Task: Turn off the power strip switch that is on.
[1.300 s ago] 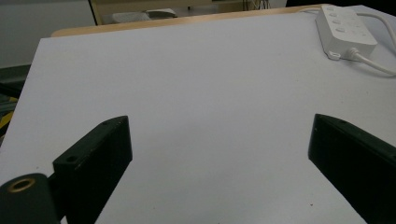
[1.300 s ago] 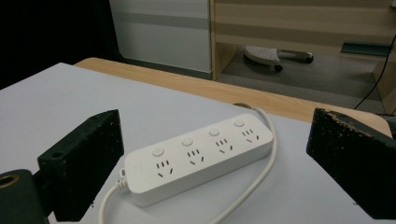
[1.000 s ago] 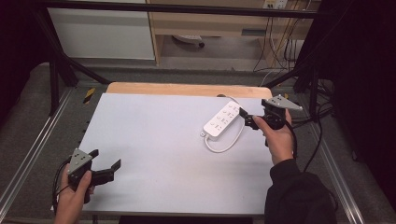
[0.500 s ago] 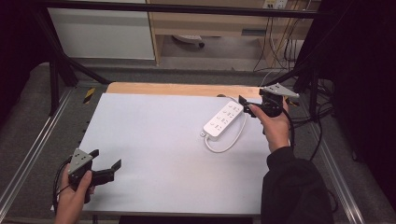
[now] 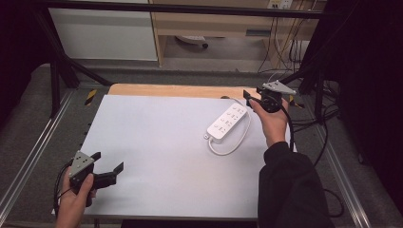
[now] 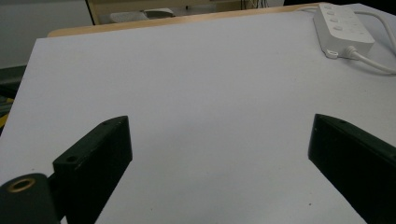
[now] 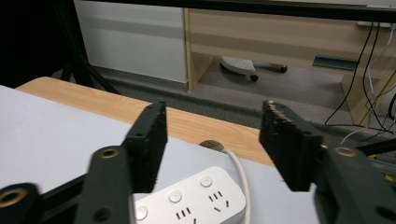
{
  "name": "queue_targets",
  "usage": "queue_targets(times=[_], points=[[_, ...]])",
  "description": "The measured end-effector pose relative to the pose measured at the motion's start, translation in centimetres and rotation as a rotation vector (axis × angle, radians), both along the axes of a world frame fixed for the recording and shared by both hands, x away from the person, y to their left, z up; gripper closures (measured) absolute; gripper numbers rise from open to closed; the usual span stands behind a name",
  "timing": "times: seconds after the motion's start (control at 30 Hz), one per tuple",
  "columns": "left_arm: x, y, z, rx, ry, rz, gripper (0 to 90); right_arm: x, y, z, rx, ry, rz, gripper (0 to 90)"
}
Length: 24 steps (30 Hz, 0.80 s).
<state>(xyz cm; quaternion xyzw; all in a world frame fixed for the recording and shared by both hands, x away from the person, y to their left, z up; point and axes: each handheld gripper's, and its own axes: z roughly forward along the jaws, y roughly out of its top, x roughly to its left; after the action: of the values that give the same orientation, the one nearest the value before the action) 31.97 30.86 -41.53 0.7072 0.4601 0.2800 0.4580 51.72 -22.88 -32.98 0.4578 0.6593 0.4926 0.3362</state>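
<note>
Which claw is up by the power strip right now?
The right claw, at the far end of the white power strip; the left claw hangs over bare table.

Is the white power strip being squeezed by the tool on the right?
No, the right tool hovers above the power strip with its jaws apart and nothing between them.

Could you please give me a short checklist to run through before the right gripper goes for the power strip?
1. Right gripper above the far end of the power strip: ok.
2. Its jaws, which have just been closing, have nothing between them: ok.
3. Jaws wide enough for the strip's body: cannot tell.
4. Strip flat on the white board: ok.
5. Cord out of the jaws' way: cannot tell.
6. Left gripper open, parked at the near left: ok.
</note>
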Motion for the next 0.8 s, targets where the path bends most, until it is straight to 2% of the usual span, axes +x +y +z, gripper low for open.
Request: queue_targets(times=[0.03,0.07,0.2,0.27,0.33,0.43,0.73,0.8], points=[[0.0,0.0,0.0,0.003,-0.002,0.001,6.1,0.2,0.1,-0.2,0.006,-0.006,0.01,50.7],[0.0,0.0,0.0,0.003,-0.002,0.002,6.1,0.2,0.1,-0.2,0.006,-0.006,0.01,50.7],[-0.1,0.0,0.0,-0.006,0.0,0.001,6.1,0.7,0.3,-0.8,-0.004,-0.017,0.019,61.2],[0.0,0.0,0.0,-0.006,0.001,0.001,6.2,1.1,0.4,-1.2,0.019,-0.024,0.028,68.1],[0.0,0.1,0.0,-0.005,0.001,0.003,6.1,1.2,0.4,-1.3,0.028,-0.02,0.033,70.1],[0.0,0.0,0.0,-0.005,0.002,0.002,6.2,1.6,1.0,-1.9,0.012,-0.018,0.042,77.9],[0.1,0.0,0.0,-0.008,0.002,-0.001,6.1,2.0,2.0,-2.7,0.002,-0.01,0.048,83.0],[0.0,0.0,0.0,-0.01,0.001,-0.001,6.1,2.1,2.2,-2.9,0.014,-0.004,0.048,83.6]])
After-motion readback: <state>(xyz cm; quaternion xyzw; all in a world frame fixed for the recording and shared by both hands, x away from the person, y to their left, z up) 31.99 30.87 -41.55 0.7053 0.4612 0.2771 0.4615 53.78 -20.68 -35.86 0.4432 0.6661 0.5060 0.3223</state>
